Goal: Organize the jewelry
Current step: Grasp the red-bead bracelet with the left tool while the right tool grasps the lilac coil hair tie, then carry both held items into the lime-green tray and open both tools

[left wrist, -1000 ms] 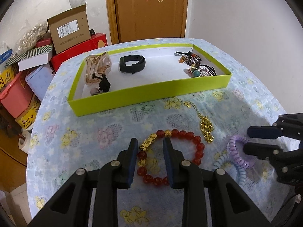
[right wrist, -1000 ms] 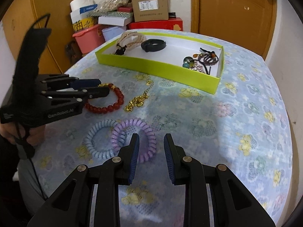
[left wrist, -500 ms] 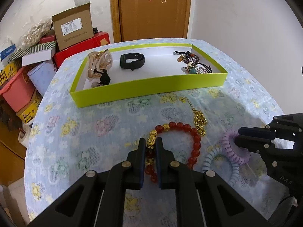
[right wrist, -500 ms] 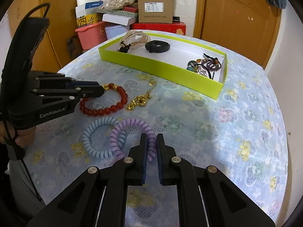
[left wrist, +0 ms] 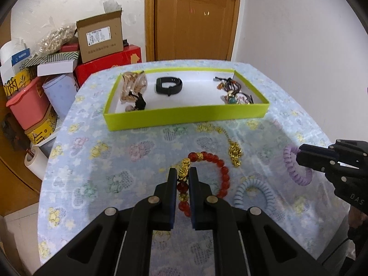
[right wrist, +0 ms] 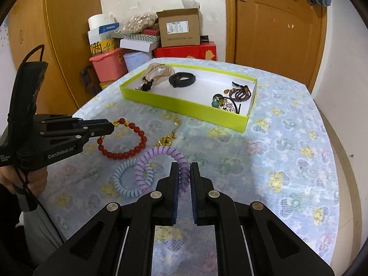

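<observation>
Left wrist view: the left gripper (left wrist: 182, 184) has its fingers clamped on the gold charm of the red bead bracelet (left wrist: 220, 172); the right gripper (right wrist: 184, 179) pinches the purple coil hair tie (right wrist: 158, 161). Both pieces hang just above the desk (right wrist: 287, 161). Each should be carried level, clear of the gold chain (left wrist: 234, 153) and blue coil tie (right wrist: 125, 179), over the near wall of the green tray (left wrist: 184, 115) before release.
</observation>
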